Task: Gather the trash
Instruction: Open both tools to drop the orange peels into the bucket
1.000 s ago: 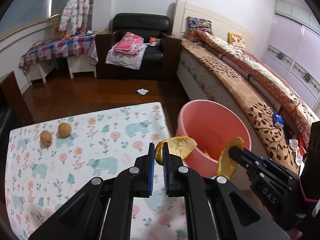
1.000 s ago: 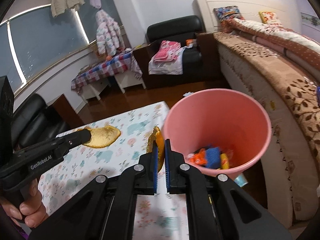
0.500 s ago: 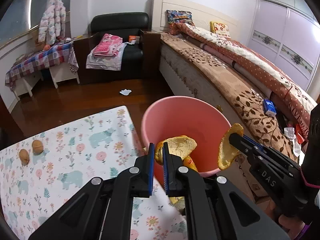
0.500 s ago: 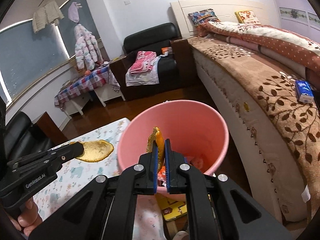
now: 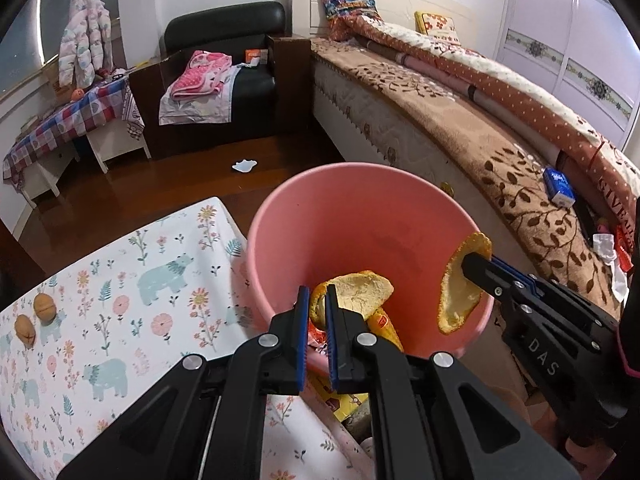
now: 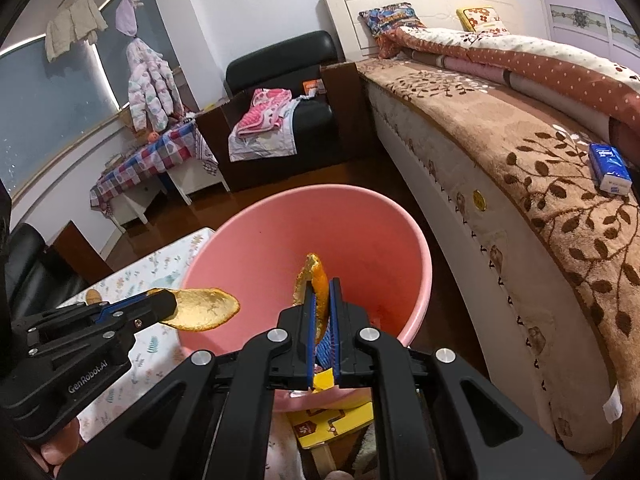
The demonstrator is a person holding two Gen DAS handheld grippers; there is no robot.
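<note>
Both grippers hold orange peel over the mouth of a pink bucket (image 5: 348,216) that stands between the bench (image 5: 120,300), covered with a floral bear-print cloth, and the bed (image 5: 460,120). Left wrist view: the left gripper (image 5: 317,304) has its jaws closed narrowly on a curled peel piece (image 5: 360,294), pith side up, held above the bucket's near rim; the right gripper (image 5: 466,264) enters from the right, its jaws clamped on a second peel piece (image 5: 460,292) hanging at the bucket's right rim. Only this view shows two walnuts (image 5: 34,316) lying on the bench's far left, well apart from the bucket, a white scrap (image 5: 244,166) on the wooden floor, and wrappers in the bucket bottom, partly hidden by the jaws. Right wrist view: the right gripper (image 6: 322,300) pinches its peel (image 6: 314,280) edge-on and upright; the left gripper (image 6: 172,306) reaches in from the left with its peel (image 6: 204,314) lying flat over the bucket's (image 6: 360,216) left rim. Only this view shows the person's fingers (image 6: 60,448) beneath the left gripper's body, and a yellow carton (image 6: 332,420) beside the bucket's base. A blue tissue pack (image 6: 610,168) lies on the bed (image 6: 520,140).
</note>
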